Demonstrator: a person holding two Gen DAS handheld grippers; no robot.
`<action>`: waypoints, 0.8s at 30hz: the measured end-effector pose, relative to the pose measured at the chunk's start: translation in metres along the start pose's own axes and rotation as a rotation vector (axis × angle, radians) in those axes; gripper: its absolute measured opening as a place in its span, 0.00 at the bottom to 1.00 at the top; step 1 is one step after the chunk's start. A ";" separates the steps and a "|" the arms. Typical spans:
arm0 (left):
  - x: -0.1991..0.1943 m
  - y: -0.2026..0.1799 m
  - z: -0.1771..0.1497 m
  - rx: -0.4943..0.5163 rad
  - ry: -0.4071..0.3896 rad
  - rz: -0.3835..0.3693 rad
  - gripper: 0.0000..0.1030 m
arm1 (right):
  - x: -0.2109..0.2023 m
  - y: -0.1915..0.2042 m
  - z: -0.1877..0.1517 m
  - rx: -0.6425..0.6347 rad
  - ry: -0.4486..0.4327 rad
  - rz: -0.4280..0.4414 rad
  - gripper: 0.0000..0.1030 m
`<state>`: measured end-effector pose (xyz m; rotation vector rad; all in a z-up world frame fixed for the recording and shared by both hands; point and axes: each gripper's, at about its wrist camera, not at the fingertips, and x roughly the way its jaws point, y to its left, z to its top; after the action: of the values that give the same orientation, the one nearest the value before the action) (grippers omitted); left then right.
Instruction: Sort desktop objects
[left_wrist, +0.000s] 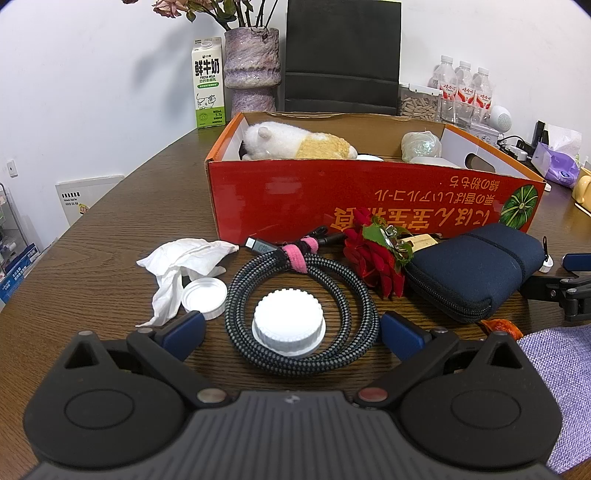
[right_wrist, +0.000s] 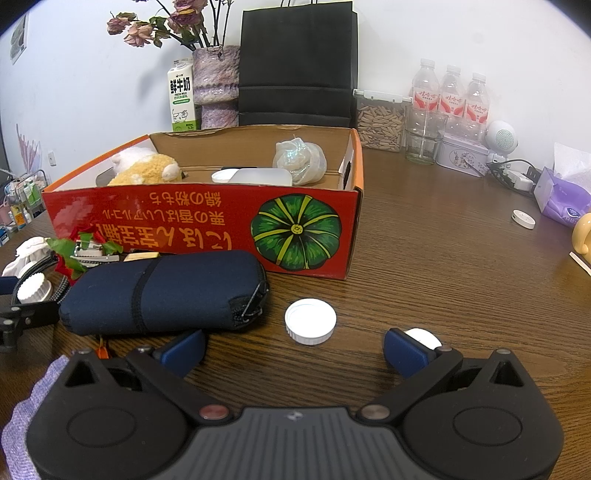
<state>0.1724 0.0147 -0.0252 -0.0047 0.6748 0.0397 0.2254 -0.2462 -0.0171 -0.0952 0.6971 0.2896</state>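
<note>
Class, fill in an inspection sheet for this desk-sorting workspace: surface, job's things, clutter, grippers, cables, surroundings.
Surface: dark wood-grain table, crowded.
Job's things: red cardboard box holds a plush hamster; in front of it lie a navy zip pouch, an artificial rose and white caps.
Clutter: crumpled tissue beside an upturned cap.
Grippers: left gripper open, straddling the cap inside the coil; right gripper open, empty.
Cables: coiled braided USB cable, pink tie.
Surroundings: milk carton, vase, water bottles, black bag, white wall.
</note>
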 end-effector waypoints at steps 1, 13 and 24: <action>0.000 0.000 0.000 0.000 0.000 0.000 1.00 | 0.000 0.000 0.000 0.000 0.000 0.000 1.00; 0.000 0.000 0.000 -0.001 0.000 0.001 1.00 | 0.000 0.000 0.001 0.006 -0.001 -0.004 1.00; -0.037 0.008 -0.001 0.021 -0.130 -0.027 1.00 | -0.038 0.005 -0.010 -0.001 -0.104 -0.069 0.98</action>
<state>0.1425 0.0216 -0.0033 0.0088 0.5453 0.0071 0.1901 -0.2516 -0.0003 -0.1045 0.5894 0.2270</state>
